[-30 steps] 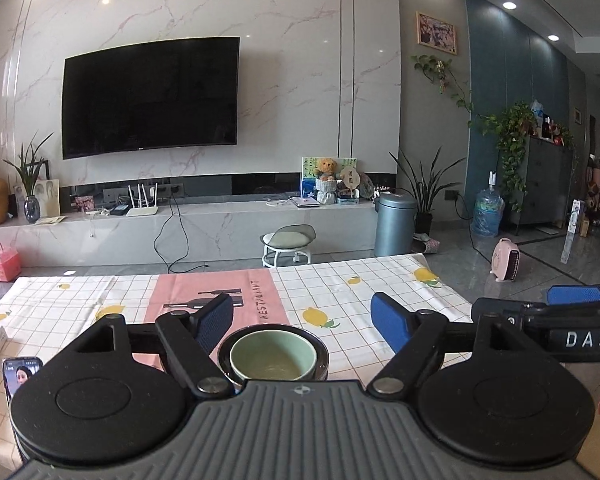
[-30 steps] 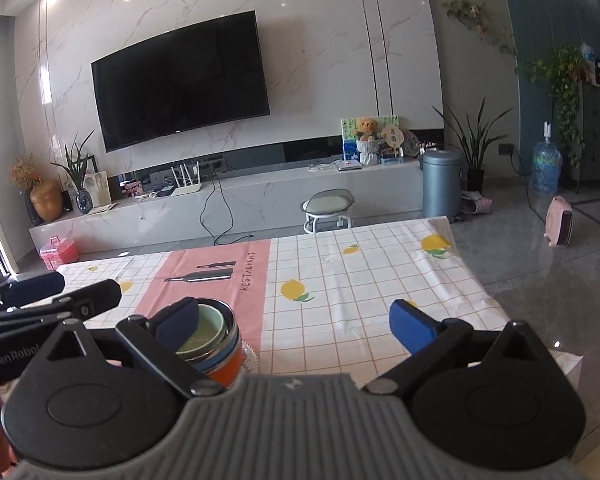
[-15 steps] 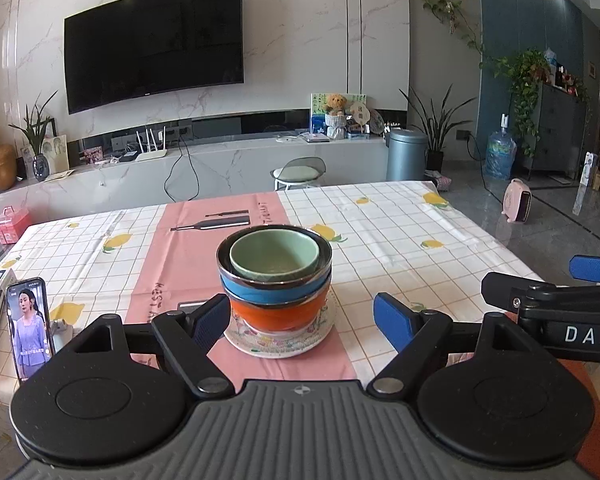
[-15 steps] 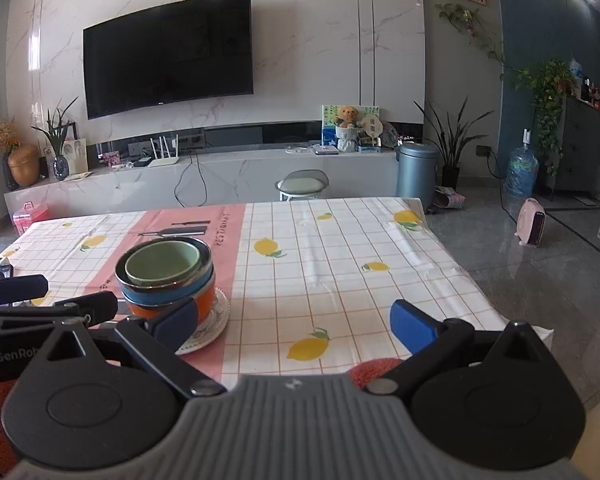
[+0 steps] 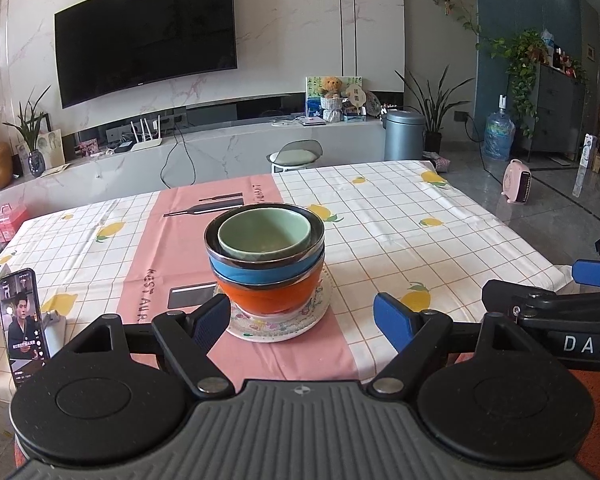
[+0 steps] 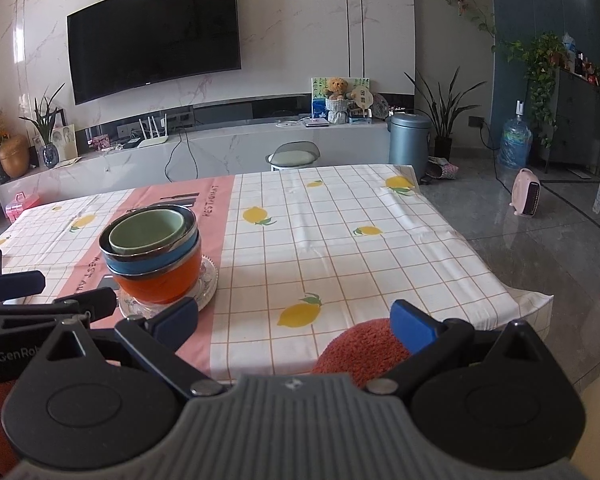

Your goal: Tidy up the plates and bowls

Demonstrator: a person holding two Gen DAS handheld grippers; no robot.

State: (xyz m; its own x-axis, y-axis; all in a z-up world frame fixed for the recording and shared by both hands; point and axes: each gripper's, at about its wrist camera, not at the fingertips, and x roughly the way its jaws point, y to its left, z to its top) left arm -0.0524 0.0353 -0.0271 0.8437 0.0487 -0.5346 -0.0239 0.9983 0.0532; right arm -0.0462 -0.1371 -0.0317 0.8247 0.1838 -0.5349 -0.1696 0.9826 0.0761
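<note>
Both grippers hang wide open and empty at the near edge of the surface (image 5: 440, 216). From where we stand the stacking looks done, so our judgement is that the step in hand is to leave cleanly: we draw each gripper straight off toward six o'clock, keep the jaws spread, and let nothing brush the stack.

Going left to right in the left wrist view, a phone (image 5: 22, 320) leans at nine o'clock, showing a video. Our left gripper (image 5: 300, 320) frames the pile at twelve o'clock; its left finger sits just beside the floral plate (image 5: 276, 326), though we cannot tell whether it touches. On that plate nest an orange bowl (image 5: 270, 298), a blue bowl (image 5: 260, 272) with a steel rim, and a green bowl (image 5: 266, 234) on top, upright and centred on the pink strip.

In the right wrist view our right gripper (image 6: 296, 322) holds nothing; the pile lies at ten o'clock, and a rust-red fuzzy mass (image 6: 360, 352), which we cannot identify, rises between its fingers.
</note>
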